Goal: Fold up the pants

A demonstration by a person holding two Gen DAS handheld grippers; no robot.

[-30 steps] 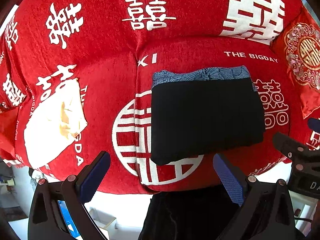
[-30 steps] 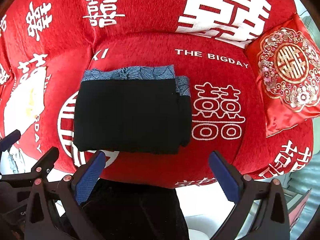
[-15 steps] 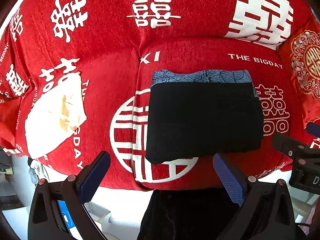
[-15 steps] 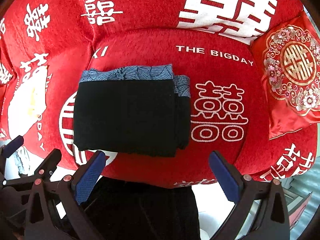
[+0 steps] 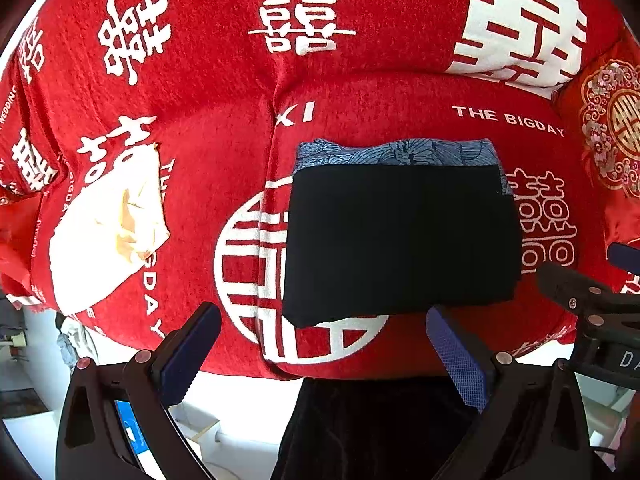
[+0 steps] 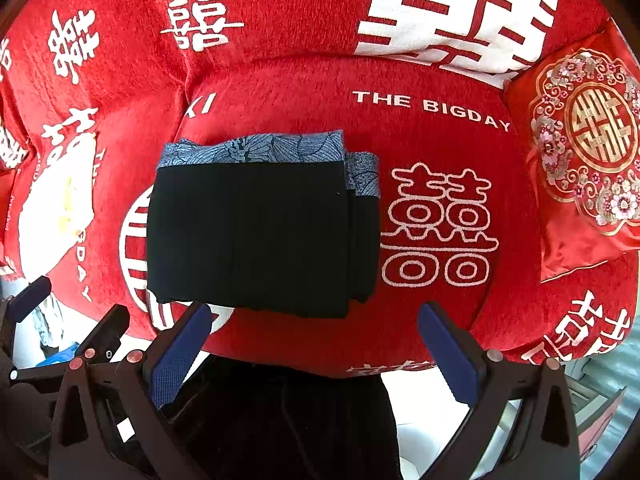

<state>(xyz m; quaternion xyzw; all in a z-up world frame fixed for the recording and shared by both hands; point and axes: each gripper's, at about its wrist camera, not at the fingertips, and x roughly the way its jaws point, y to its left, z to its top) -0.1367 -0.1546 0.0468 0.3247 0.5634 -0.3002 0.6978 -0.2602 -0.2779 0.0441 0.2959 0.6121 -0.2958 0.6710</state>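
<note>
Both views have slid slightly lower over the last second while the folded black pants [image 5: 400, 240] [image 6: 256, 236] stay put, lying flat as a neat rectangle on the red sofa seat [image 5: 400, 96] [image 6: 440, 148], blue patterned waistband [image 5: 396, 154] at the far edge. Left tongs [image 5: 324, 354] and right tongs [image 6: 314, 354] hover spread wide and empty just in front of the near edge, not touching it. Cream cloth [image 5: 108, 232] lies well left; embroidered red cushion [image 6: 584, 160] sits right.
</note>
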